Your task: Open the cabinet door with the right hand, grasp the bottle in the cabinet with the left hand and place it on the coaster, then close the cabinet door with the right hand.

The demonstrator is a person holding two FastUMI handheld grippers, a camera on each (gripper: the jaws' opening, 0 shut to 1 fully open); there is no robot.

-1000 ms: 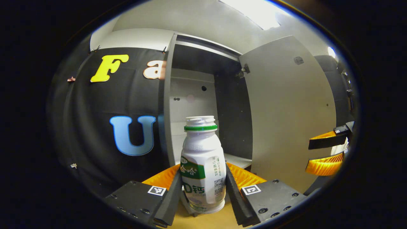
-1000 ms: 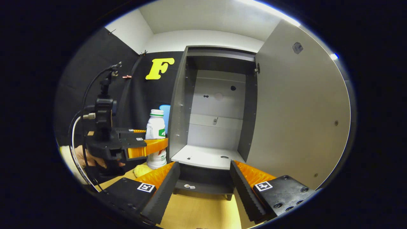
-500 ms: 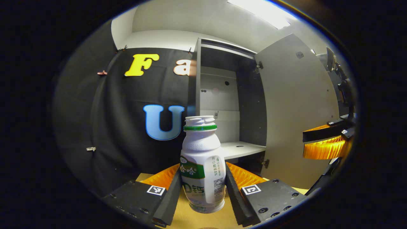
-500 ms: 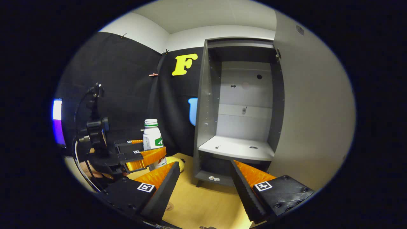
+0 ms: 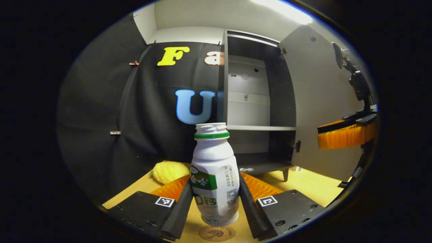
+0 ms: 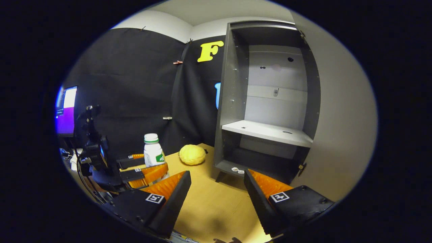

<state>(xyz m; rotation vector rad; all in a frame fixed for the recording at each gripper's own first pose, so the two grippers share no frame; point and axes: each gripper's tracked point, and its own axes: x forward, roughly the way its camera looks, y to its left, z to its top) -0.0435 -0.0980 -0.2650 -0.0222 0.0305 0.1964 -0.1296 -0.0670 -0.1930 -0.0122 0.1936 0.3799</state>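
White plastic bottle hangs pinched upright between the left gripper fingers just above the coaster — ready to lower — while the right gripper waits spread (holding nothing) facing the open cabinet door.

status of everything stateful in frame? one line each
cabinet door: swung open
bottle: upright, out of the cabinet, clamped in the left tool, over the coaster
coaster: on the table, under the bottle; contact unclear
left tool: shut on the bottle
right tool: open, empty
cabinet shelf: bare
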